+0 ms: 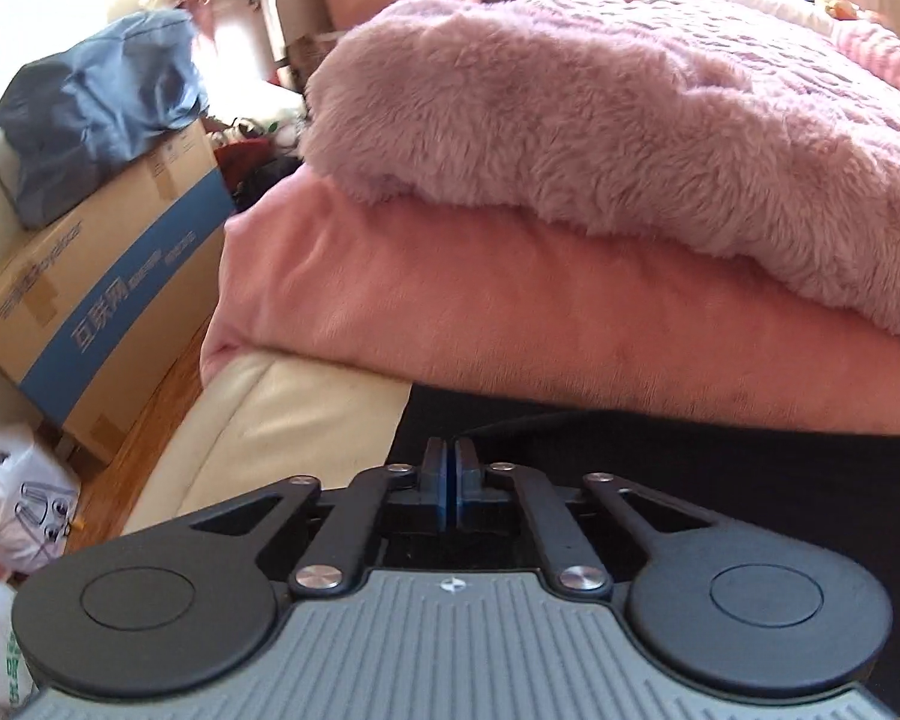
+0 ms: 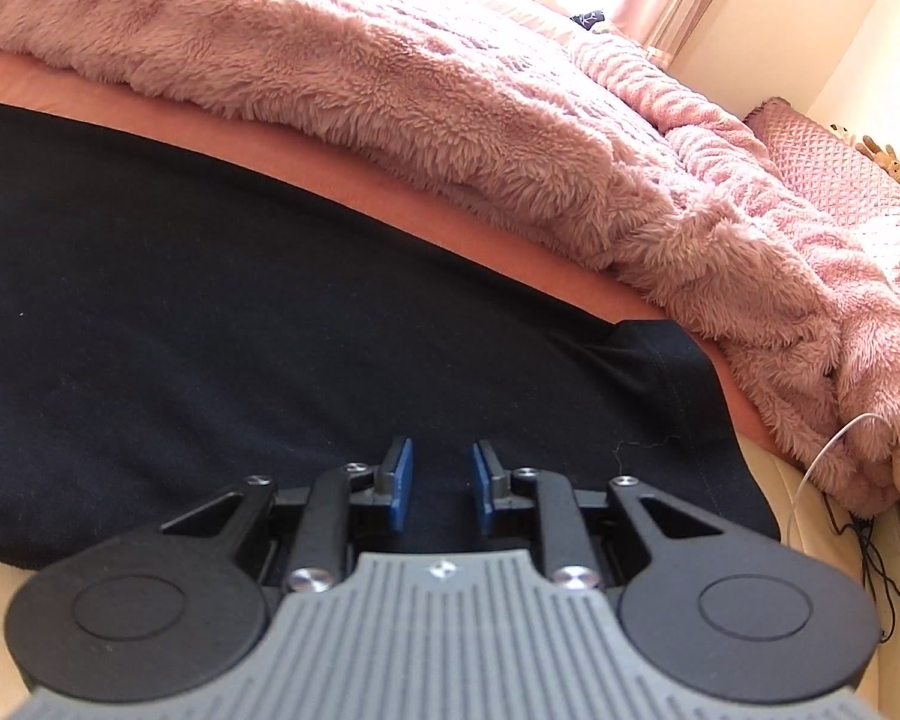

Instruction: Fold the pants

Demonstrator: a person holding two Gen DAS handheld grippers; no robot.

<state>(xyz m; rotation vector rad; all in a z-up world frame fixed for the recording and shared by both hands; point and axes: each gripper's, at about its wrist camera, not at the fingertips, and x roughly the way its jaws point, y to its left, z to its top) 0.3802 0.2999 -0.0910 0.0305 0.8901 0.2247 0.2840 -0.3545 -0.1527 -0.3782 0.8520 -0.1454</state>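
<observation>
The black pants (image 2: 240,276) lie spread flat on the bed, along its near edge. In the right wrist view they fill the middle, with a folded corner (image 2: 660,354) at the right. My right gripper (image 2: 442,480) is open and empty, low over the near part of the pants. In the left wrist view the pants (image 1: 720,480) show as a dark band at the lower right. My left gripper (image 1: 449,480) is shut with its blue pads together, just over the left end of the pants. Nothing shows between its pads.
A fluffy pink blanket (image 1: 600,120) lies heaped on a pink sheet (image 1: 510,312) right behind the pants. A cream mattress edge (image 1: 282,414) shows at the left. Beside the bed stand a cardboard box (image 1: 102,300), a grey bag (image 1: 96,102) and plastic bags (image 1: 18,504). A thin cable (image 2: 828,456) hangs at the right.
</observation>
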